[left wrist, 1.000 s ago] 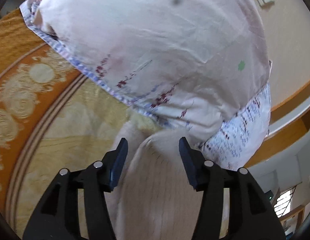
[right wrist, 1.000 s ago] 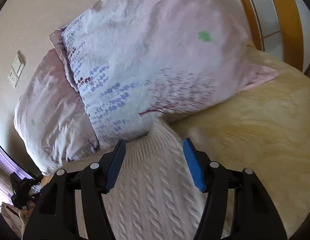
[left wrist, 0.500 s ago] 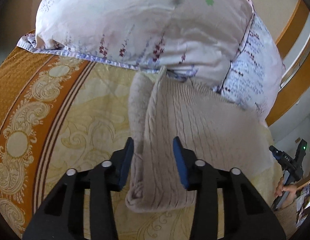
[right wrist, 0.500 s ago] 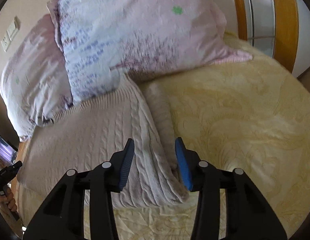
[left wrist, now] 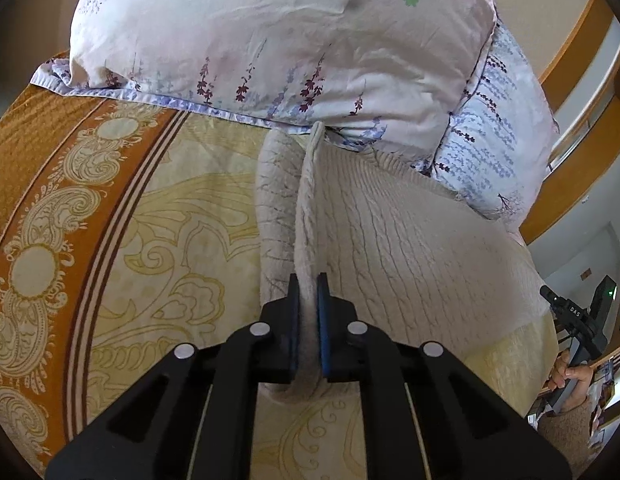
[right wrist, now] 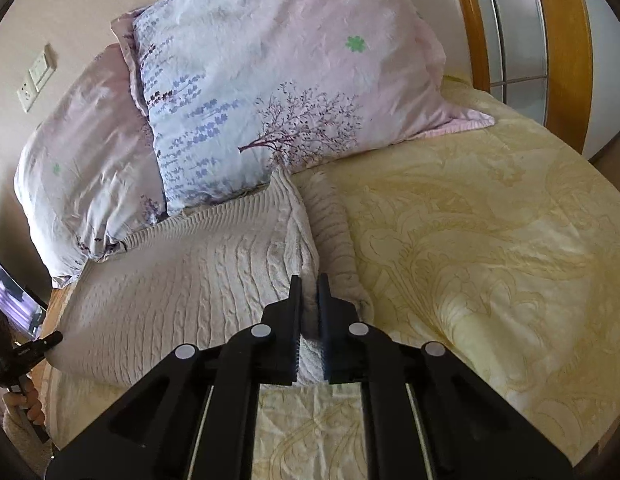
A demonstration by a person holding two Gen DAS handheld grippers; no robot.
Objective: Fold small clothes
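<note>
The left gripper (left wrist: 307, 286) pinches one near edge of the cream cable-knit sweater (left wrist: 410, 240), its jaws pressed onto the fabric. The right gripper (right wrist: 309, 286) clamps the opposite near edge likewise. The sweater lies spread on the yellow patterned bedspread (right wrist: 490, 240), its far hem touching two floral pillows (right wrist: 269, 80) against the wall.
</note>
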